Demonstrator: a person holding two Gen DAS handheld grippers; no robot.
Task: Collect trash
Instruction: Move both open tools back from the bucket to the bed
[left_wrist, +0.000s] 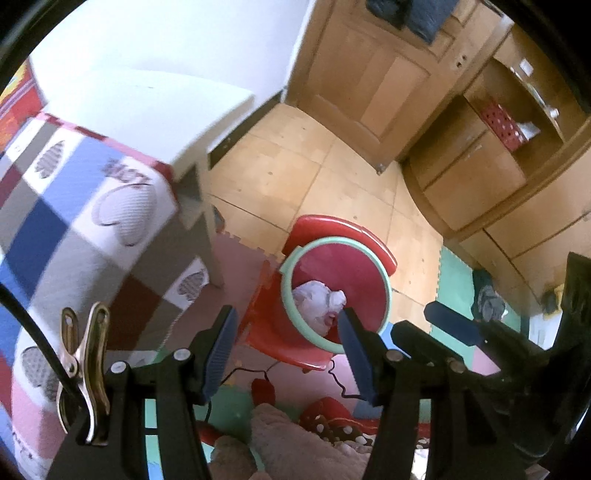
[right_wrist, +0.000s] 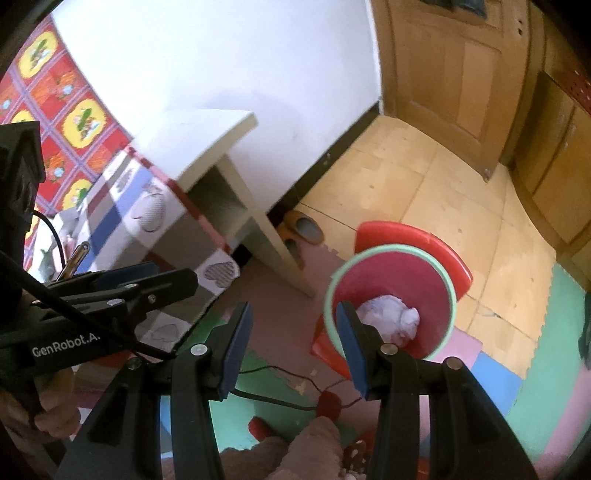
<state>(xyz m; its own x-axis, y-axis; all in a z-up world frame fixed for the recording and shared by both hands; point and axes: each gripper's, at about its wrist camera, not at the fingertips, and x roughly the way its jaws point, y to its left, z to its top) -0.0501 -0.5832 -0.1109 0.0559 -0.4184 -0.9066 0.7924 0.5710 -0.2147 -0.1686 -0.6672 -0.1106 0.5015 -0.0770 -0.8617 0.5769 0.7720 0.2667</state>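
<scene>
We look down along both grippers at a red bin with a mint-green rim (left_wrist: 334, 291), standing on a red plastic stool (left_wrist: 373, 240) at the edge of the foam floor mats (right_wrist: 546, 373). Inside the bin lies a crumpled white wad of trash (left_wrist: 319, 299) — paper or thin plastic, the blur does not let us say which.

The left gripper (left_wrist: 286, 354) hangs above the near rim of the bin; its jaws stand about half apart, and nothing is between the blue pads (left_wrist: 221, 354). The right gripper (right_wrist: 291, 349) is in the same posture, jaws roughly half open and empty, over the left rim of the bin as its own camera sees it. Each gripper shows at the edge of the other's view, so the two are close side by side.

Surroundings: a cream side table (right_wrist: 207, 147) against the white wall, a patchwork bedcover with heart shapes (left_wrist: 74, 206) beside it, a pair of slippers (right_wrist: 301, 229) at the skirting, a wooden door (right_wrist: 454, 74), and a thin cable (right_wrist: 280, 373) running across the mats. A gold spring clip (left_wrist: 86, 365) holds a black lead on the left gripper's frame — a hand (right_wrist: 51, 410) grips that handle at lower left of the right view.
</scene>
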